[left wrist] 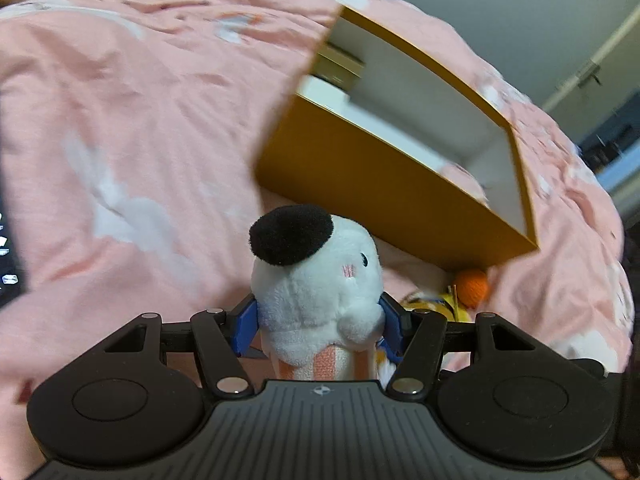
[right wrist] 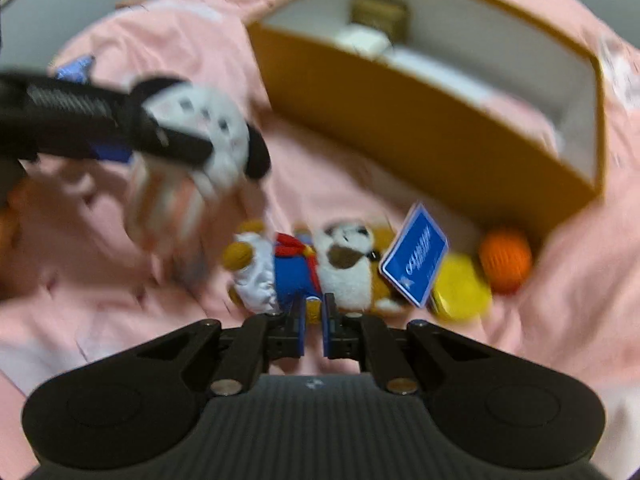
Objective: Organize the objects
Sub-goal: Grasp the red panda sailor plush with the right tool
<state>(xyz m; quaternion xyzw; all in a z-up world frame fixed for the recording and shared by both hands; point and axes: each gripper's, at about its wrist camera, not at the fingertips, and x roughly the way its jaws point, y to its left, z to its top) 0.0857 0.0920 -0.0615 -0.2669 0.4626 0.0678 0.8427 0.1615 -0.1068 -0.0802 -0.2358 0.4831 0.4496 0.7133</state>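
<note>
My left gripper (left wrist: 318, 320) is shut on a white plush toy (left wrist: 316, 284) with a black ear and a pink striped body, held above the bed. The same toy (right wrist: 208, 132) and the left gripper (right wrist: 172, 140) show blurred in the right wrist view. An open orange box (left wrist: 384, 184) with white inner walls lies ahead, also in the right wrist view (right wrist: 420, 120). My right gripper (right wrist: 314, 312) has its fingers nearly together, seemingly on the blue body of a bear plush (right wrist: 296, 272) lying on the bed.
A pink bedspread (left wrist: 120, 120) covers the bed. Near the box lie a blue card (right wrist: 416, 260), a yellow object (right wrist: 460, 288) and an orange ball (right wrist: 506, 260). Small boxes (right wrist: 376, 12) sit inside the orange box. A door (left wrist: 592, 72) is at the far right.
</note>
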